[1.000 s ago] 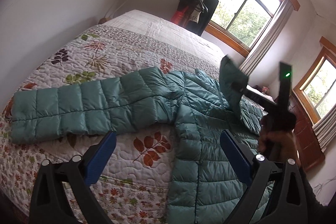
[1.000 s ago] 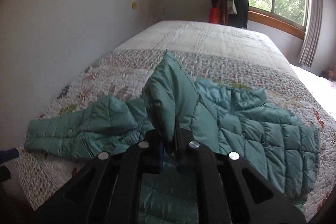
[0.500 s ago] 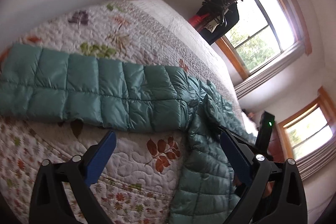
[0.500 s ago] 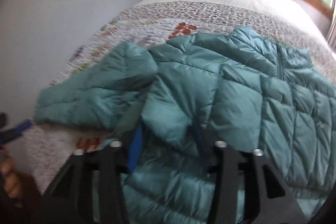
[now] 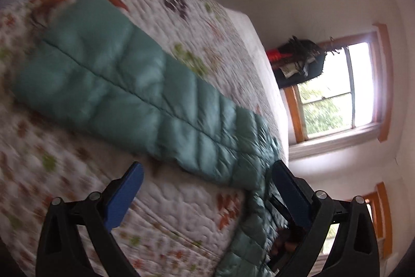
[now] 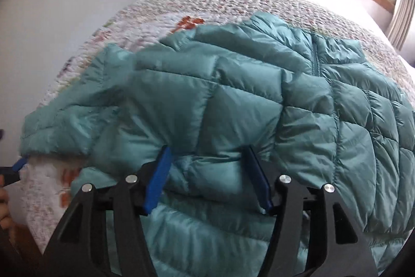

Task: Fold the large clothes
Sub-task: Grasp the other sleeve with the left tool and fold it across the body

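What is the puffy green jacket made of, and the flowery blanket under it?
The jacket looks like thin, slightly shiny nylon-type fabric over soft filling: it gleams and bulges between stitched lines. The bedspread looks like matte quilted cotton, judging by its dull printed leaves and wavy stitching. Neither is certain.

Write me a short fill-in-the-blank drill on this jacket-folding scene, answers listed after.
1. The puffer jacket is ____ in colour.
2. The jacket lies on a quilt printed with ____.
3. The left gripper has its jaws ____, holding nothing.
4. In the left wrist view, one ____ of the jacket lies stretched out straight across the quilt.

Missing words: teal; leaves; open; sleeve
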`<state>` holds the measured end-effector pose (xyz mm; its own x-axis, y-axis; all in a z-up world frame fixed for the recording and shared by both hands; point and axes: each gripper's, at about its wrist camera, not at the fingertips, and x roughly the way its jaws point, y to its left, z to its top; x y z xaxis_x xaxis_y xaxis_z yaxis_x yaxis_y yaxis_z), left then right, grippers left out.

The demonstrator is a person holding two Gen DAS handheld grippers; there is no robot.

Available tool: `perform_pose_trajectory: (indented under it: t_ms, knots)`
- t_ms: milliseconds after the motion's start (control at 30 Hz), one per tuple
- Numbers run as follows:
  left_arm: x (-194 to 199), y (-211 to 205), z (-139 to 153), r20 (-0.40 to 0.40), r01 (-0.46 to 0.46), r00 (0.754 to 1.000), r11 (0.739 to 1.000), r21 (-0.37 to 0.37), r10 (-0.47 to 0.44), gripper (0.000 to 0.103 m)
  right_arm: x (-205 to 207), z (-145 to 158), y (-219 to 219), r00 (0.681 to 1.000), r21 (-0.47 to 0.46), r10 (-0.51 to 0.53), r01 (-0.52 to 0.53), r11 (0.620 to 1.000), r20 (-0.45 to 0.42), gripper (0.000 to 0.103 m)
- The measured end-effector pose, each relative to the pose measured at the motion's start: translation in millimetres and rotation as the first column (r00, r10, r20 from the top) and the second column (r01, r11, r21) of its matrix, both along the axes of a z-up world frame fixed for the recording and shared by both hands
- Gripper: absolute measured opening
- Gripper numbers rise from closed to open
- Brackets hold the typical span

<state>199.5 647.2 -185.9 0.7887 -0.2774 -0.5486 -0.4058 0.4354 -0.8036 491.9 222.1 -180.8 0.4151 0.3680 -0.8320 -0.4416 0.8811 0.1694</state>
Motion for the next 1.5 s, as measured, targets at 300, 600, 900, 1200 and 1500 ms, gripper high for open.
perform_pose_trajectory:
  t_ms: [300,600,900,1200,1500]
  knots:
    - [-2.2,32.9,-29.4,-0.081,-0.109,0.991,0.993,-0.054,0.105,0.099,-84.7,64.0,-61.7,0.994,0.193,0.009,-0.030,0.981,0.109,0.065]
    - [-19.6,55.8,-34.7,-0.060,-0.228,0.972,0.973,-0.045,0.225,0.099,-156.4,79.8,-135.5,0.989,0.322,-0.104,0.065,0.945,0.104,0.072]
    - [3.5,84.7,-28.8,-0.046,-0.237,0.971,0.971,-0.025,0.236,0.005,-255.1,61.1,-181.2,0.972,0.399,-0.217,0.163,0.902,0.094,0.066]
    - [75.2,-2.0,116.0,0.165,-0.029,0.986,0.974,0.223,-0.009,0.002,-300.6,28.0,-209.8,0.967,0.482,-0.253,0.220,0.848,0.004,0.066]
    - [181.2,-198.2,206.3,0.167,0.270,0.911,0.851,0.450,-0.378,0.002,-320.1,20.3,-243.1,0.959,0.555,-0.283,0.230,0.799,0.009,0.067]
